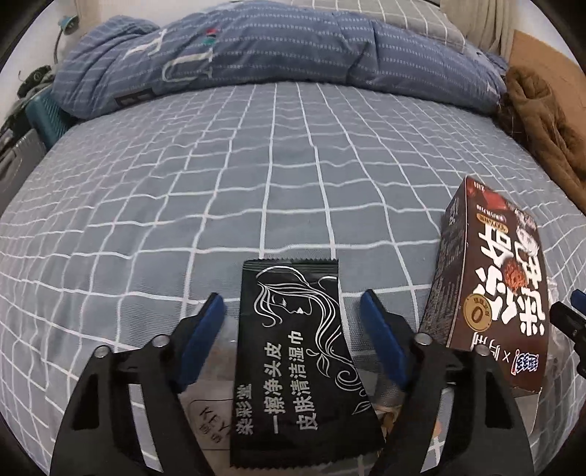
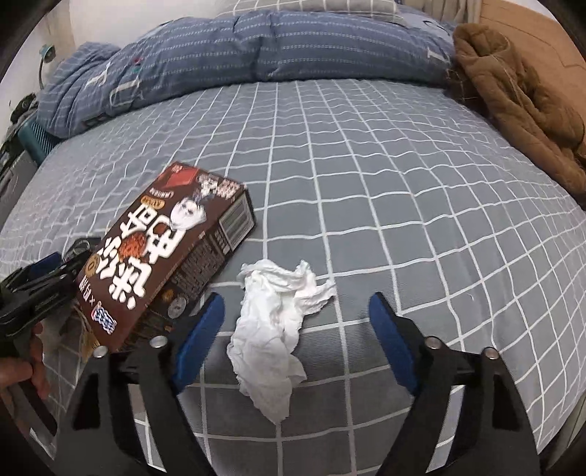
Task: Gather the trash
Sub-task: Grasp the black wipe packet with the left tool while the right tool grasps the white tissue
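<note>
Nearest to me, the left gripper [image 1: 291, 311] hangs over the bed with its blue-padded jaws spread; a black wet-wipe sachet [image 1: 296, 359] with a white line drawing of a woman's head lies between them, and neither pad touches it. Under the near end of the sachet lies a clear plastic wrapper [image 1: 205, 421] with some printed writing, too blurred to read. Just right of that gripper a brown snack box [image 1: 490, 293] lies on the sheet, its near end with an open flap.

The right gripper [image 2: 296, 315] is beside it, jaws likewise spread, with a crumpled white tissue [image 2: 274, 337] lying between the pads, clear of both. In this view the brown box sits to the left of the tissue, close to the left pad, and beyond the box the other gripper shows at the picture's edge with a hand [image 2: 22, 369] wrapped round its grip.

All of this trash lies on the grey bedsheet [image 2: 384, 201] with its white grid lines. Farther back a blue striped duvet [image 1: 274, 55] is bunched across the bed. A brown fleecy garment [image 2: 520, 102] lies heaped at the right side, and behind it a wooden board [image 2: 527, 33]. At the far left, off the bed's edge, stands a teal slatted crate [image 1: 51, 117].
</note>
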Action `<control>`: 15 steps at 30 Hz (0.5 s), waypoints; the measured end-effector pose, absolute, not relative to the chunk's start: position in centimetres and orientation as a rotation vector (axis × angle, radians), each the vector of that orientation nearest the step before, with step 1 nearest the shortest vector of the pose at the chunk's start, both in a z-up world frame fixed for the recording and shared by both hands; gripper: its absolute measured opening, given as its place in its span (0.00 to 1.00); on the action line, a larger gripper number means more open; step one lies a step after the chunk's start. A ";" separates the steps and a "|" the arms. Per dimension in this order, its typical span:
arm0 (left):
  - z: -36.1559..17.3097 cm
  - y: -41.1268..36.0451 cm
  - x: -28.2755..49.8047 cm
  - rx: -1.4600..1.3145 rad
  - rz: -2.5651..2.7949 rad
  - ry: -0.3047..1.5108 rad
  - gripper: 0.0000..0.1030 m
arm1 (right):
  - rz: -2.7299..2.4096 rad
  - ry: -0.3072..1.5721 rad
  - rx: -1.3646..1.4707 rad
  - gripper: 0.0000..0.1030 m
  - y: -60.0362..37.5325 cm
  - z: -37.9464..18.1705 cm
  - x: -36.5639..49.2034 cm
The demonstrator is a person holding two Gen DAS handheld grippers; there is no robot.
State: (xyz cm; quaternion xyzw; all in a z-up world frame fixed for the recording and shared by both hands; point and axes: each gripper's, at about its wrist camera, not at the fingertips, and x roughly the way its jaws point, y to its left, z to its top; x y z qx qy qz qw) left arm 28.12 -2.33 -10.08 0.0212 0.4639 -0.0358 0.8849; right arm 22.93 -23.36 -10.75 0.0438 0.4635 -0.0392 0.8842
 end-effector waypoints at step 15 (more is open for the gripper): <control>-10.5 -2.0 27.8 0.060 -0.094 0.970 0.41 | -0.052 1.007 0.071 0.15 -22.4 -12.5 23.3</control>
